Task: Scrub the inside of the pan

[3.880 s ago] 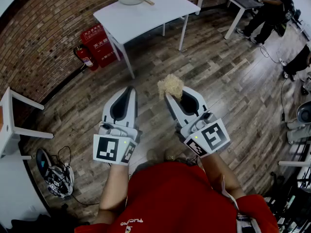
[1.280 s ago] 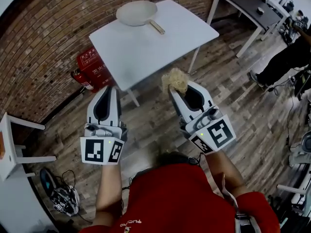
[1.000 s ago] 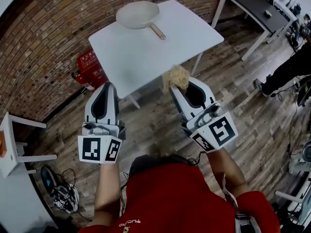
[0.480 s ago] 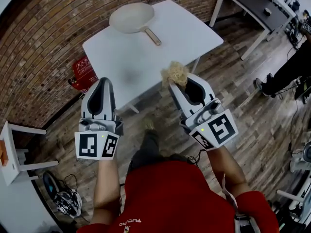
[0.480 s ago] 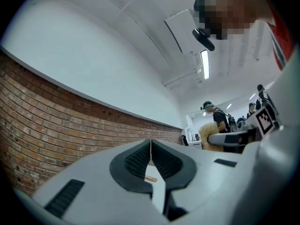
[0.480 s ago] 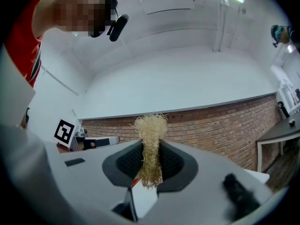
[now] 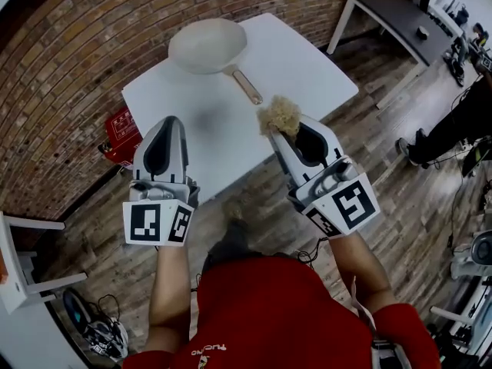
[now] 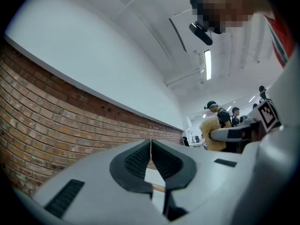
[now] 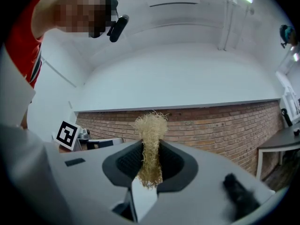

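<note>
1 cream pan (image 7: 207, 44), wooden handle (image 7: 248, 88)

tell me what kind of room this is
Likely an office-like workspace or lab, not a kitchen: a brick wall, wood-plank floor, a white table bearing a pan, and a dark desk farther off.

White square table top (image 7: 300, 60) is bare between the left gripper (image 7: 171, 120), the right gripper (image 7: 270, 133) and the cream round pan (image 7: 207, 44) at its far left corner. Pan mouth faces up. Pan's wooden handle (image 7: 247, 88) points toward the right gripper, whose clamped tan fibre scrubber (image 7: 280, 116) overhangs its tips. Brick wall (image 7: 69, 52) close behind the pan.
</note>
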`<action>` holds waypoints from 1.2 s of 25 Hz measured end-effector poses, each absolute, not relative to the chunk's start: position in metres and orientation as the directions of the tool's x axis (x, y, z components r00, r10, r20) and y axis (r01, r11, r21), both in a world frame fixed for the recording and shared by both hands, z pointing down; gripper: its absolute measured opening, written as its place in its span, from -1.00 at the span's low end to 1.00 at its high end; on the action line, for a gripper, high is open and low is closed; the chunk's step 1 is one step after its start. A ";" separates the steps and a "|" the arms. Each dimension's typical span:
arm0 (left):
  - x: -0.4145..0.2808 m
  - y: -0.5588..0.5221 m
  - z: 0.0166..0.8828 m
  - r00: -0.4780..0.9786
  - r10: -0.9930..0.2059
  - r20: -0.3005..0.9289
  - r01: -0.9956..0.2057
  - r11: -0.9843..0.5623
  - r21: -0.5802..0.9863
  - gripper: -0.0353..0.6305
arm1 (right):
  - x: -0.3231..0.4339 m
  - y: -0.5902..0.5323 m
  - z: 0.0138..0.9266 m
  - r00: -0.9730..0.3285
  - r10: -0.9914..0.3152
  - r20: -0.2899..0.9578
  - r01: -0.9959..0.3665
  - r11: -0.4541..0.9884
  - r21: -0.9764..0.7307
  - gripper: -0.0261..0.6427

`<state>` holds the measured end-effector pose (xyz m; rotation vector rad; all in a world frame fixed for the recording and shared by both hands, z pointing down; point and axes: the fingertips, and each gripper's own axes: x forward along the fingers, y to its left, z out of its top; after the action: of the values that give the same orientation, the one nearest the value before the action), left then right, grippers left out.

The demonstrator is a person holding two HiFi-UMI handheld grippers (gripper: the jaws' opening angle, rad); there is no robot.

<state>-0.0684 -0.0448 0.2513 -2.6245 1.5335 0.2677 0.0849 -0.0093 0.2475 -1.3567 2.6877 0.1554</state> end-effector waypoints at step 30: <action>-0.068 -0.341 0.271 0.484 -0.866 -0.125 -0.873 -0.488 0.003 -0.83 | 0.038 -0.324 0.245 -0.657 -0.754 0.001 -0.752 0.655 0.073 -0.66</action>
<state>-0.0681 -0.3408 0.2709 -2.6532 1.5567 0.1695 0.0379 -0.3242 0.2452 -1.3137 2.8861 0.1041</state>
